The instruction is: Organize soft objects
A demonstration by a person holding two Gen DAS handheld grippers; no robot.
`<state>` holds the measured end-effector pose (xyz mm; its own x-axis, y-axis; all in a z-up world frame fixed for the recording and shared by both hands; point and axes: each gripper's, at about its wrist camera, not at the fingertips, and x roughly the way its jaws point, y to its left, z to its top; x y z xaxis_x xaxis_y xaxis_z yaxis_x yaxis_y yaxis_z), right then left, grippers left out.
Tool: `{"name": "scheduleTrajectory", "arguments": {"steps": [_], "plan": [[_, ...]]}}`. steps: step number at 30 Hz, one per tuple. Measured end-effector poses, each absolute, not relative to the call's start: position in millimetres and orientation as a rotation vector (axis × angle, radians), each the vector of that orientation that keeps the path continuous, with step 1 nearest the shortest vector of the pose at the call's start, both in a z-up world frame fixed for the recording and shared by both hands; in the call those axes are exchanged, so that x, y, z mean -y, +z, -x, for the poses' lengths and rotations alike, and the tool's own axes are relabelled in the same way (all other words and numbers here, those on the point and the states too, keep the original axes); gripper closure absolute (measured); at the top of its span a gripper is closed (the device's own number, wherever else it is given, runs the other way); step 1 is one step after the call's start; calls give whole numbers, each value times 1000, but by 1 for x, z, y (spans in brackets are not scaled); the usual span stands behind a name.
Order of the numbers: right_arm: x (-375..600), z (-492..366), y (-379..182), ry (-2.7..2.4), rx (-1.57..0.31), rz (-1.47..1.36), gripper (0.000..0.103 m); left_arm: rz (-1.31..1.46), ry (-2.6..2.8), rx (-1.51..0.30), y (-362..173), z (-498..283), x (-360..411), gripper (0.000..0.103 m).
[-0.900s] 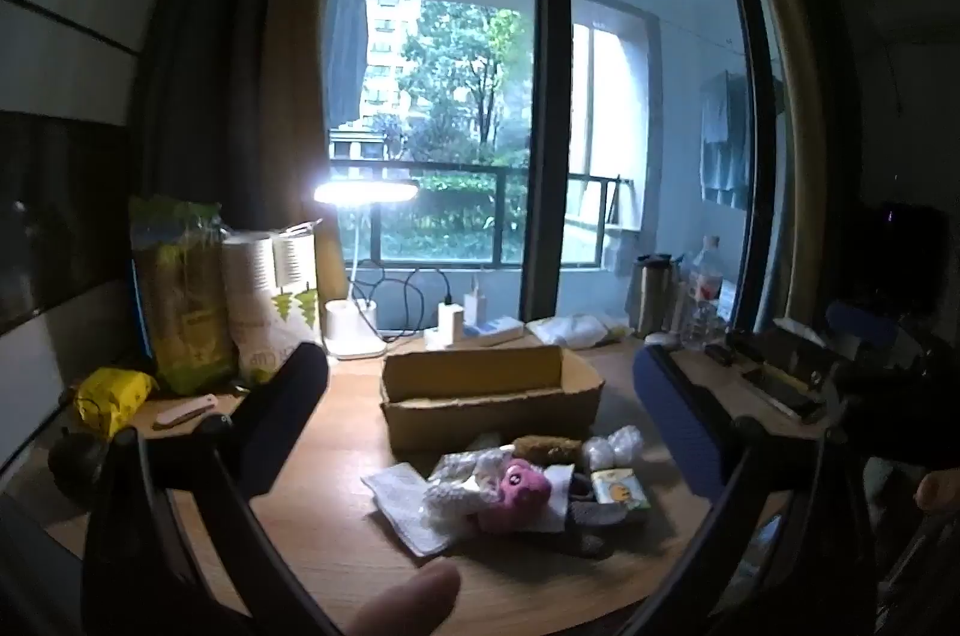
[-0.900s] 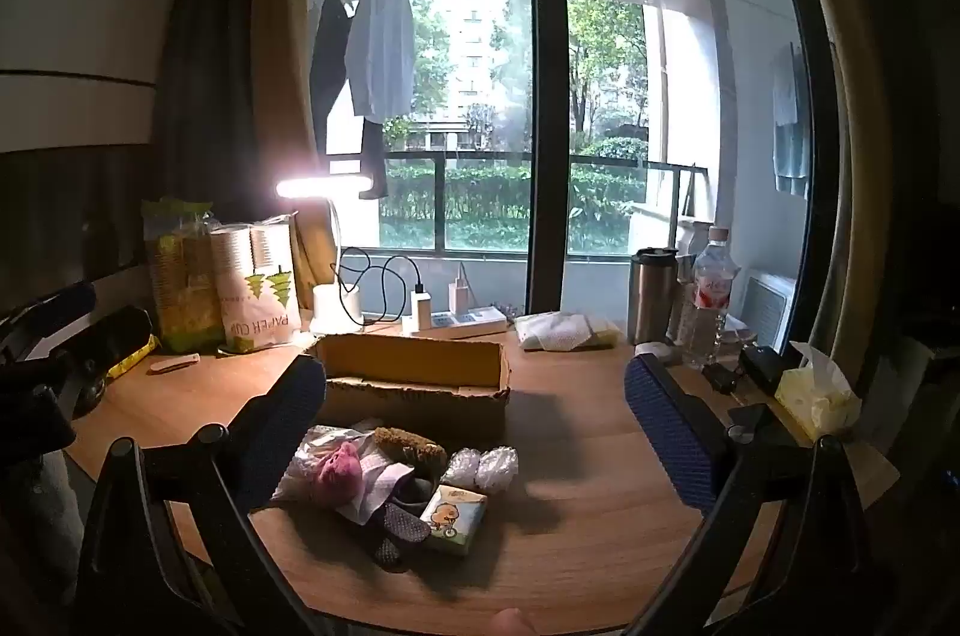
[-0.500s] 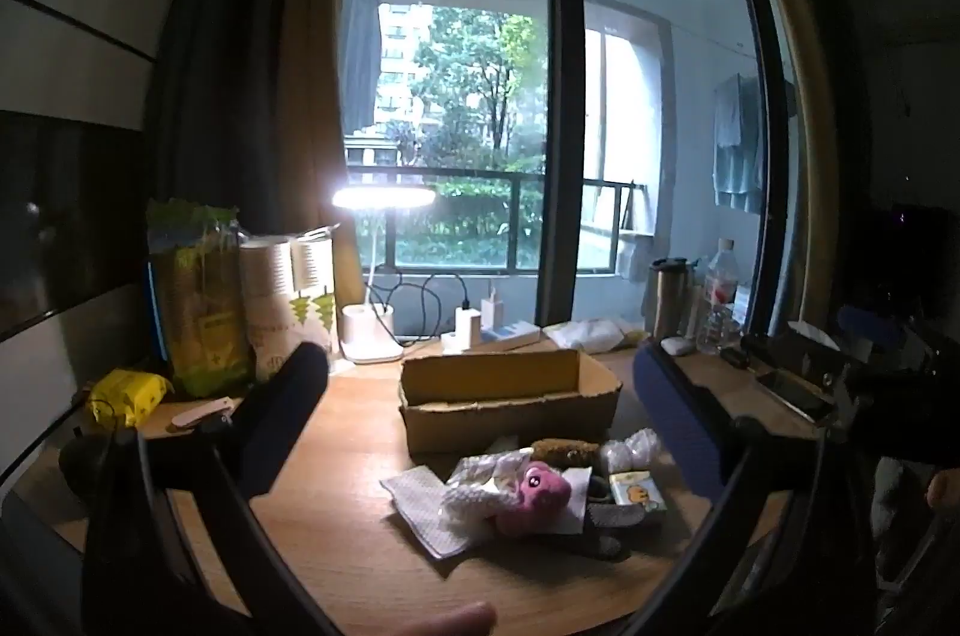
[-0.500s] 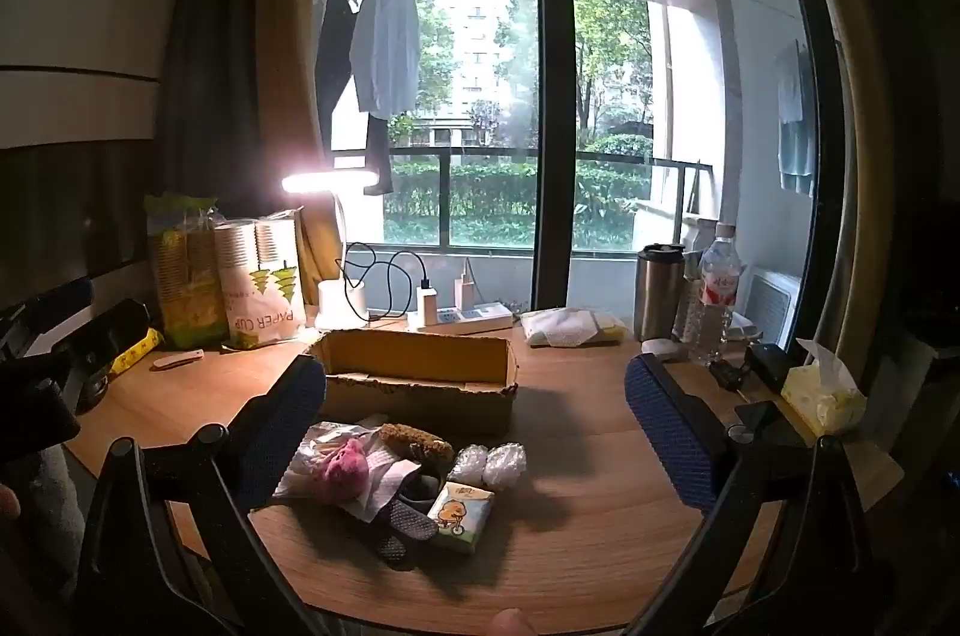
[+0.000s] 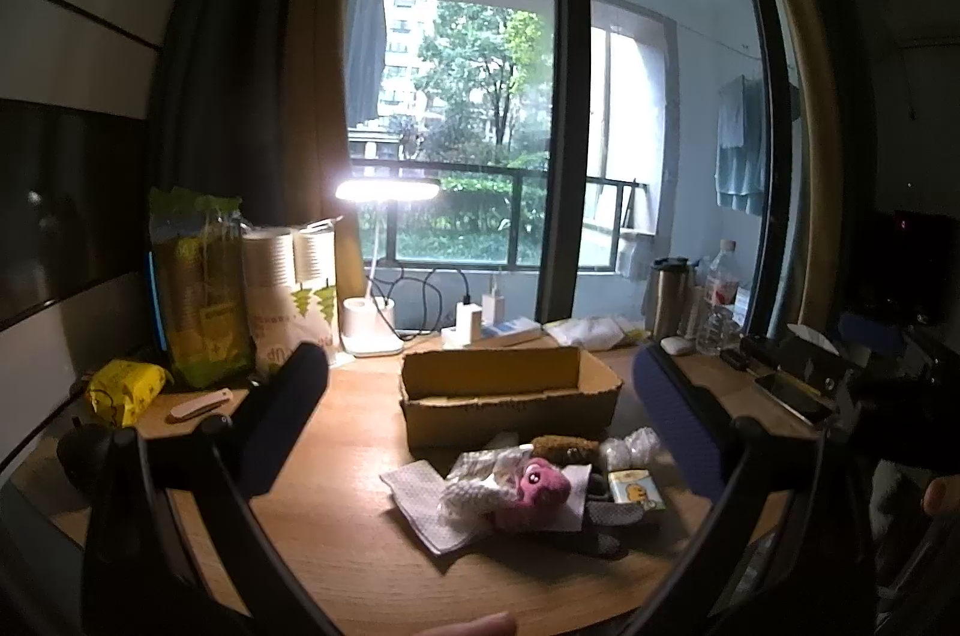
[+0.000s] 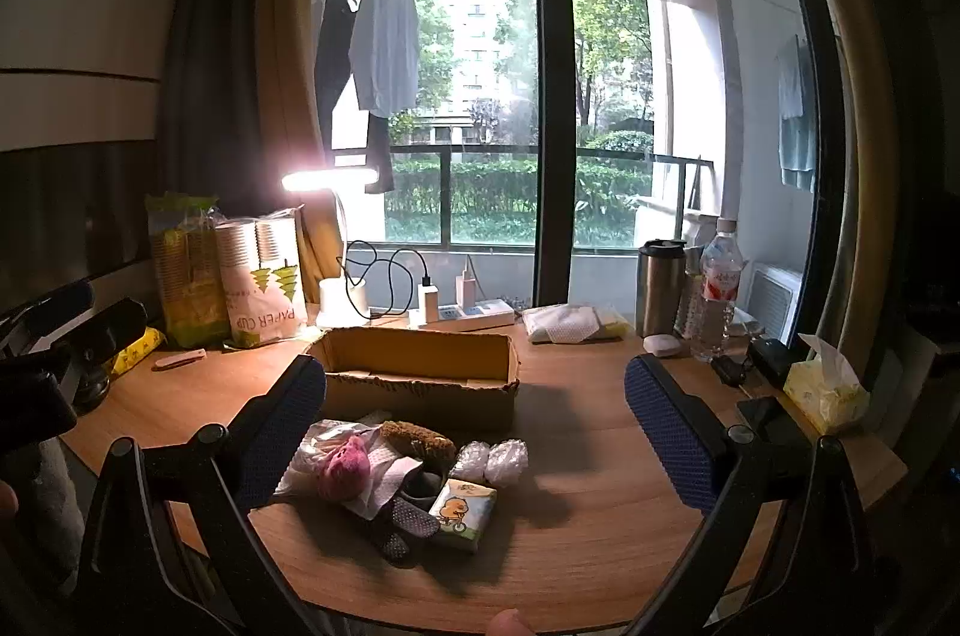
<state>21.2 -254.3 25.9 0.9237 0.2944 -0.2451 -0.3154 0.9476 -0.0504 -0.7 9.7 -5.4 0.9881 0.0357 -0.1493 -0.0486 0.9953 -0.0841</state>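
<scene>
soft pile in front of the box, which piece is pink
The round pink plush toy on the white tissue sheet; the neighbouring brown fuzzy roll and clear wrapped balls are not pink.

A cardboard box [image 6: 420, 378] sits mid-counter [image 6: 600, 546]; a pile of soft things [image 6: 396, 474] lies just before it; a lamp [image 6: 342, 300] stands behind; a tissue pack [image 6: 828, 390] sits at the right edge.

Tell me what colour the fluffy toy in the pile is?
Pink. The fluffy toy shows best in the left wrist view.

Left wrist: above the near edge of the wooden worktop [image 5: 336, 432], facing the window.
Right wrist: likewise, further right.
Shared: open brown cardboard box [image 5: 510, 399] [image 6: 420, 378].
</scene>
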Motion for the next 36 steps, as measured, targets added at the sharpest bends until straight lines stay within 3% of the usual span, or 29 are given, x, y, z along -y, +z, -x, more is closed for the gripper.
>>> {"name": "scheduleTrajectory", "arguments": {"steps": [36], "plan": [[251,-21,23,327,-248,89,1,99,33,-142,-6,5,-10,1]]}}
